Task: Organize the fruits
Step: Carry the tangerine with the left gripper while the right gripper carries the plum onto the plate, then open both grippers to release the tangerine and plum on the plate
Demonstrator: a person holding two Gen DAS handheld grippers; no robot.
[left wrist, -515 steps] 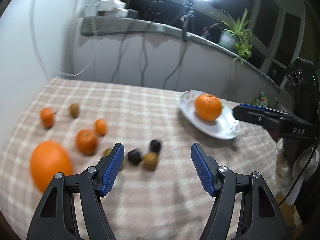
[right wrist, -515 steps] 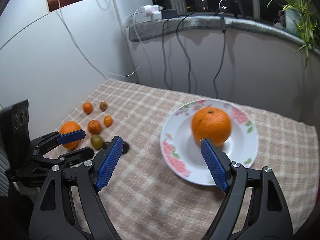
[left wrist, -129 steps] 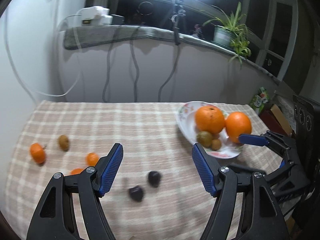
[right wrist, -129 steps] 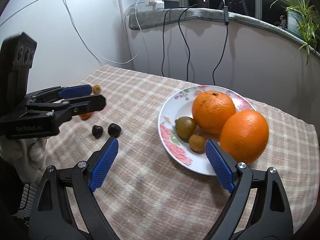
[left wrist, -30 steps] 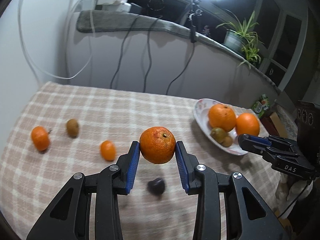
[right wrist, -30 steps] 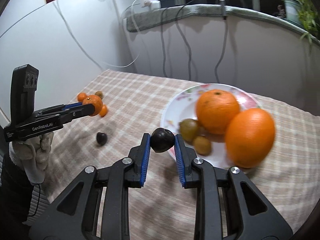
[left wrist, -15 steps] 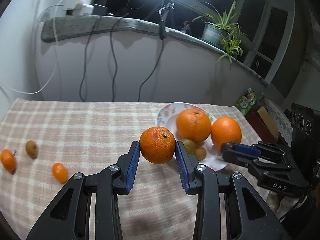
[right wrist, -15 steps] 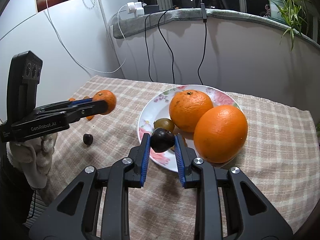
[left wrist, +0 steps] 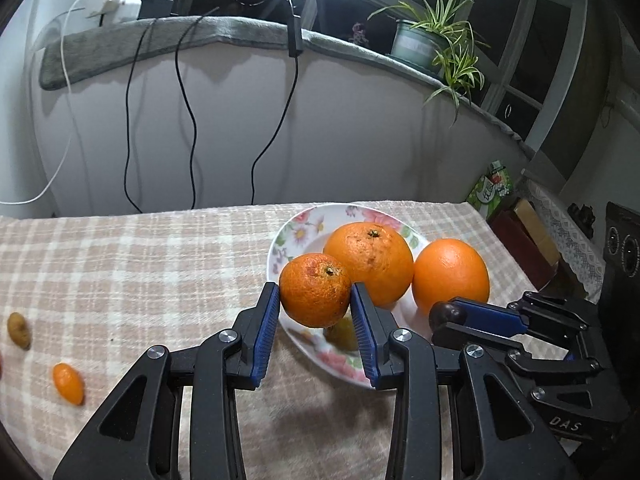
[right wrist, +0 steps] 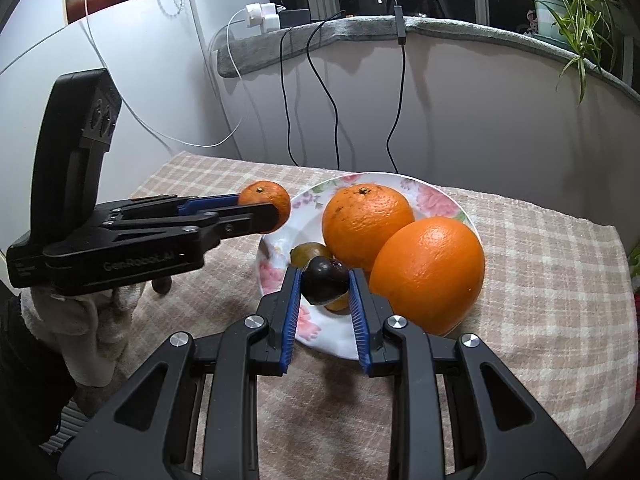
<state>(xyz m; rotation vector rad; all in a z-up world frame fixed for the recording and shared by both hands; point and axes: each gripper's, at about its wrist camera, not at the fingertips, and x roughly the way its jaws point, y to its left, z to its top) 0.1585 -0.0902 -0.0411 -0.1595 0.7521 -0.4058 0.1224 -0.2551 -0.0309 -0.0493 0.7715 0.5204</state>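
My left gripper (left wrist: 314, 300) is shut on a tangerine (left wrist: 315, 290) and holds it over the near left rim of the flowered plate (left wrist: 304, 228). It also shows in the right wrist view (right wrist: 264, 210) with the tangerine (right wrist: 266, 200). My right gripper (right wrist: 325, 282) is shut on a dark plum (right wrist: 325, 280) above the plate's (right wrist: 432, 196) front part. The plate holds two big oranges (right wrist: 366, 220) (right wrist: 428, 272) and a kiwi (right wrist: 306, 252). The right gripper shows in the left wrist view (left wrist: 444, 316).
A kiwi (left wrist: 18, 330) and a small orange fruit (left wrist: 69, 384) lie on the checked cloth at the left. A dark fruit (right wrist: 162, 286) lies under the left gripper. Cables hang down the back wall. A potted plant (left wrist: 432, 48) stands on the ledge.
Both grippers have moved closer to the plate with their fruits. The tangerine now hangs over the plate's rim and the plum over its front.
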